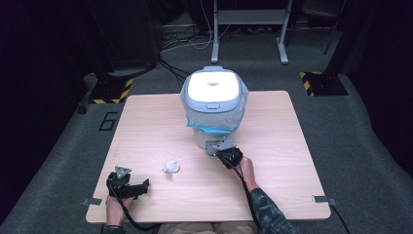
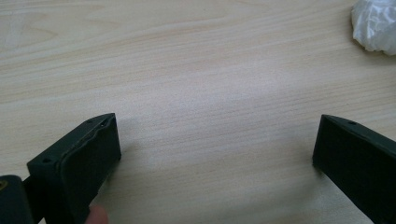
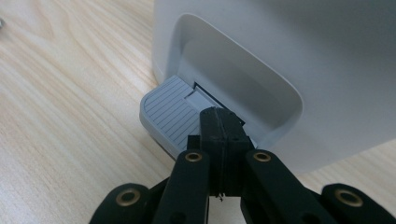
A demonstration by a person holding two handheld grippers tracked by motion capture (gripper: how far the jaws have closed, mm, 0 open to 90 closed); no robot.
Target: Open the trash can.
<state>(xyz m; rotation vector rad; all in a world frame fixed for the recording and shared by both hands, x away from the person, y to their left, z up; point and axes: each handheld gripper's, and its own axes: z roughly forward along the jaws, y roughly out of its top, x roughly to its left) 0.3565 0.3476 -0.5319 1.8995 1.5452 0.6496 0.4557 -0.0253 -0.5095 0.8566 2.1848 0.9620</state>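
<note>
While the right gripper [image 3: 223,122] is pressed shut against the pedal [image 3: 169,115] at the bin [image 1: 214,105] at mid-table, nothing is gripped; the left gripper [image 2: 215,140] is held wide open, empty. The stiff pedal should be pushed centrally.

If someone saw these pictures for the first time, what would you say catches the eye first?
The white pedal bin, lined with a bag, stands out at the far middle of the wooden table. The right gripper, jaws together, rests its tip on the bin's grey ribbed pedal. Nearer the person, a crumpled white wad lies on the table, and the left gripper sits with jaws wide apart near the front left corner.
</note>
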